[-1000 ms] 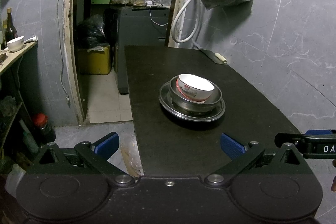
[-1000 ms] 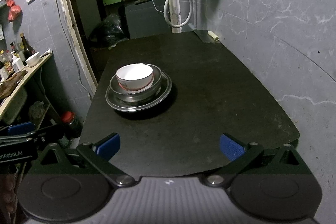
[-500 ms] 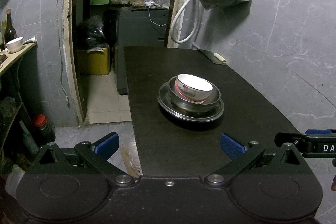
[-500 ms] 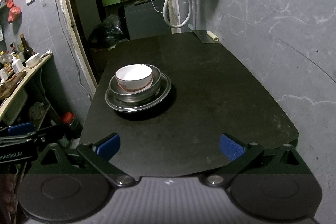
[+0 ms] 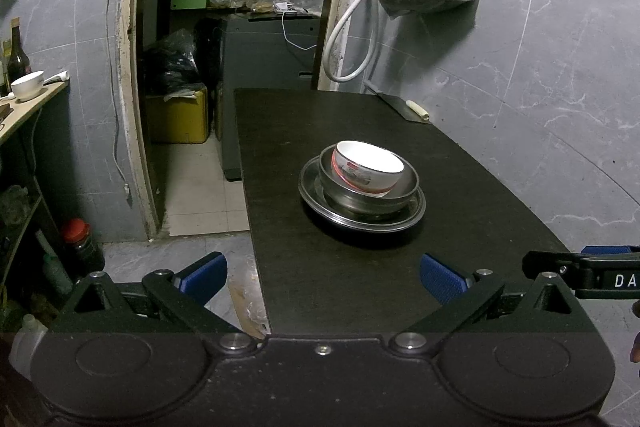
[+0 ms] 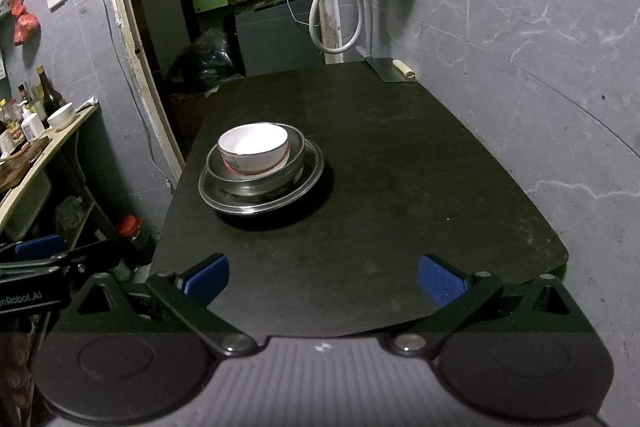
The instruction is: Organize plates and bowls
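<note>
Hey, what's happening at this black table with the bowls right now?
A person holds a claw in each hand, and both the left claw and right claw are open and empty, short of the dishes. On the black table a white bowl sits tilted inside a steel bowl, which sits on a steel plate. Nothing is being gripped at this moment.
</note>
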